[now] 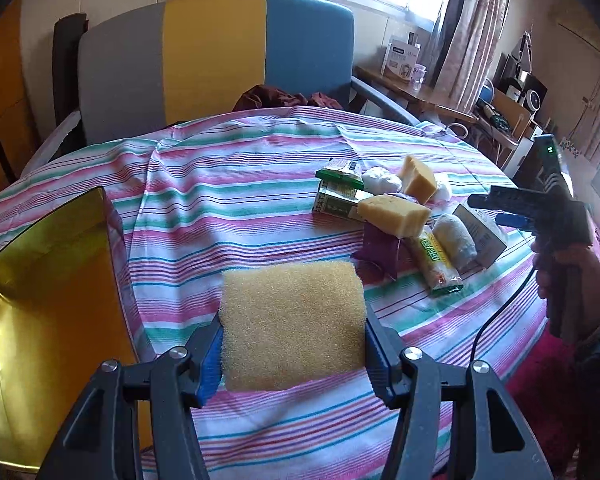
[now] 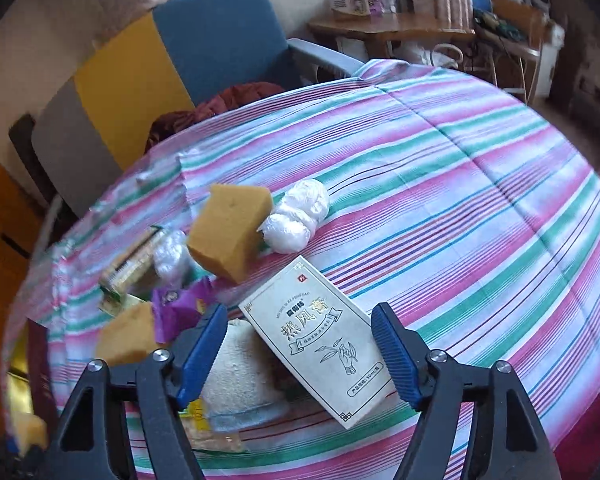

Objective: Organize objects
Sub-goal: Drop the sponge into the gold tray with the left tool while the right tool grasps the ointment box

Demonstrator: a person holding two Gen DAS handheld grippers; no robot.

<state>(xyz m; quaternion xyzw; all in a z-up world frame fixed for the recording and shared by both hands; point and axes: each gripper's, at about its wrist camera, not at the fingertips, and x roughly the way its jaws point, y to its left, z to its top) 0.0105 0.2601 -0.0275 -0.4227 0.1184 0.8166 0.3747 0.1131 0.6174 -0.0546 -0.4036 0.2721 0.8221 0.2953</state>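
The left gripper (image 1: 293, 354) holds a coarse yellow rectangular sponge (image 1: 292, 322) clamped between its blue-padded fingers (image 1: 211, 354), above the striped pink, green and white cloth on the tabletop (image 1: 260, 184) – beside an open gold-lined box (image 1: 40, 320). The right gripper (image 2: 300, 354) stands with fingers wide over a white printed carton (image 2: 326, 344) – pads apart from it. Other sponges, wrapped bundles and packets lie heaped nearby.
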